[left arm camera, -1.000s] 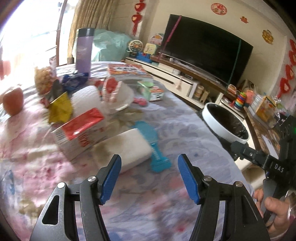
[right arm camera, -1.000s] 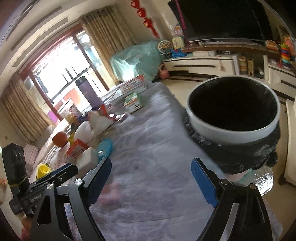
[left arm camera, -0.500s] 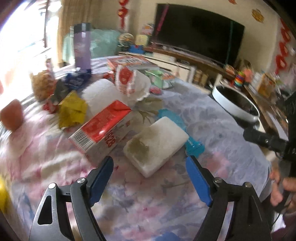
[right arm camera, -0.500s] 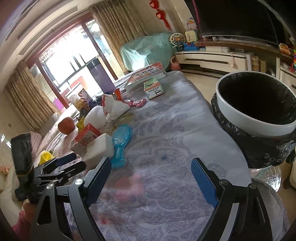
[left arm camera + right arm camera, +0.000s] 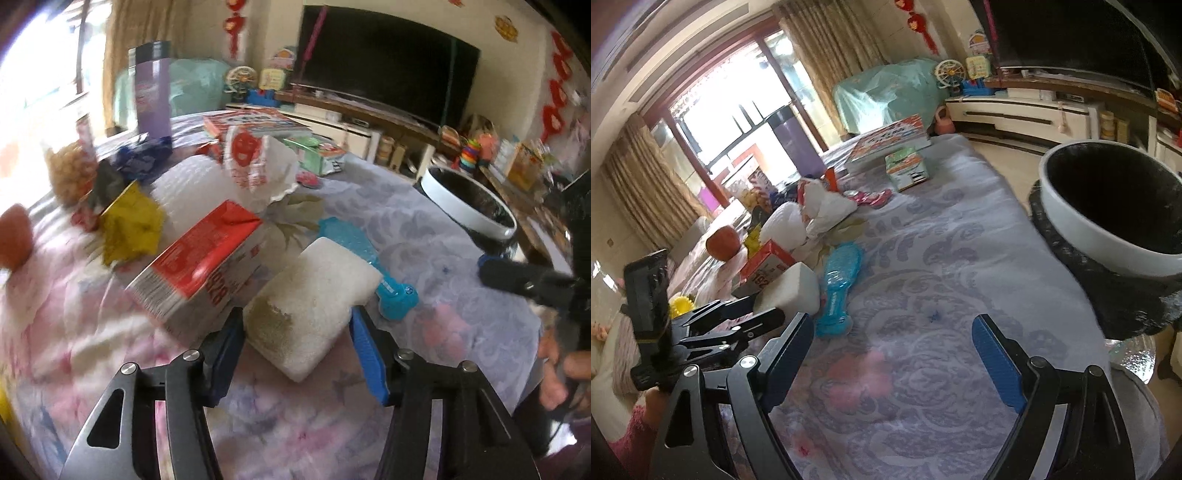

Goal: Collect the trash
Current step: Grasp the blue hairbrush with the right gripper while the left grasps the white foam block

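Closing around the stained white sponge block [image 5: 314, 302], my left claw [image 5: 295, 339] had one blue pad on each side of it, though I could not tell whether either pad was pressing yet. To the left of that block lay the red-and-white carton [image 5: 199, 273], so close that my left pad was squeezed into the narrow gap between the two. That was my first worry: the pad could catch the carton's corner and shove it, or drag it along with the block. Behind them sat the crumpled yellow wrapper [image 5: 129, 229] and a torn white bag with red print [image 5: 258, 170], more trash waiting. Just right of the block lay the turquoise brush [image 5: 369, 266], its head partly under the block's far edge (not trash, I judged), and my right pad might have nudged it too. The block looked soft, so a shallow pinch near its end might have let it twist or slip out.

Further right, the white-rimmed bin [image 5: 1108, 229] with its black liner stood at the table's edge, well apart from the block. My right claw [image 5: 894, 350] hung spread wide over bare tablecloth [image 5: 960, 258], holding nothing. A loose grip could have dropped the block short of the bin.
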{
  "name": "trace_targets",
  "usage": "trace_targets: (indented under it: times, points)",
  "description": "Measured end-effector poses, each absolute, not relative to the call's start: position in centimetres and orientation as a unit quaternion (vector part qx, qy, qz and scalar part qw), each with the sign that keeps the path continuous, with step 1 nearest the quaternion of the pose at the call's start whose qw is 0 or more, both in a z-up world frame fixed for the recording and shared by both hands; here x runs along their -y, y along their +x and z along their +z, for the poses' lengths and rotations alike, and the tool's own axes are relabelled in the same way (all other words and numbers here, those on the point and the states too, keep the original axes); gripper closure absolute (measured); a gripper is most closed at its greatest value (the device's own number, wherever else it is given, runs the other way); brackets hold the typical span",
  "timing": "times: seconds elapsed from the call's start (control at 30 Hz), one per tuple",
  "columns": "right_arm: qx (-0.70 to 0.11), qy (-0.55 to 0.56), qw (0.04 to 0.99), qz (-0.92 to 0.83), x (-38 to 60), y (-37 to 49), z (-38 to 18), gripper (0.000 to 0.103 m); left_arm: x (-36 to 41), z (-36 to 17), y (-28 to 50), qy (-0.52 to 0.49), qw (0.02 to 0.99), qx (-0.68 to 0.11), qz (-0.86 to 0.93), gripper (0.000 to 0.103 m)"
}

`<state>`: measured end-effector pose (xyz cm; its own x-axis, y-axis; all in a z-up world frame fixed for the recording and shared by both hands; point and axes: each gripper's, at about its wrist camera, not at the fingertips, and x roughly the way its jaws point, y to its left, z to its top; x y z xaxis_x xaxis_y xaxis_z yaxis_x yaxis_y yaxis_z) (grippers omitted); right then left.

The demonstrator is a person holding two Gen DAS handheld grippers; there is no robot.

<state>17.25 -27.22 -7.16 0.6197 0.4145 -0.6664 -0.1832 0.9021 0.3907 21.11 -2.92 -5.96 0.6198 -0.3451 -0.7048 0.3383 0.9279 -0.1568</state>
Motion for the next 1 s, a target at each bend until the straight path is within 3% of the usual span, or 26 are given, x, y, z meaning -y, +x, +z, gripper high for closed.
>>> trace_targets:
  times: [0.07,0.3,0.57,0.7,0.83,1.0]
  points:
    - [-0.404,0.138,0.887,0.178,26.5,17.5,-7.3,0.016,2.2,-5.7,20.0,-0.015,0.904,-0.390,-0.173,0.047]
    - [-0.420,0.094,0.878,0.210,22.4,19.5,-8.2,0.039,1.6,-6.0,17.4,-0.016,0.911,-0.393,-0.122,0.044]
    - [-0.434,0.017,0.877,0.207,19.1,22.1,-9.5,0.049,1.3,-6.3,18.2,-0.015,0.900,-0.415,-0.134,0.033]
    - [-0.436,0.012,0.877,0.202,19.6,22.4,-9.7,0.081,1.8,-6.7,18.5,-0.002,0.898,-0.417,-0.140,0.034]
    - [-0.431,0.028,0.879,0.205,20.8,21.7,-9.5,0.083,2.1,-6.6,18.5,0.002,0.902,-0.409,-0.139,0.045]
    - [-0.421,0.054,0.881,0.211,22.5,20.0,-8.9,0.083,2.4,-6.4,18.2,-0.019,0.904,-0.403,-0.139,0.048]
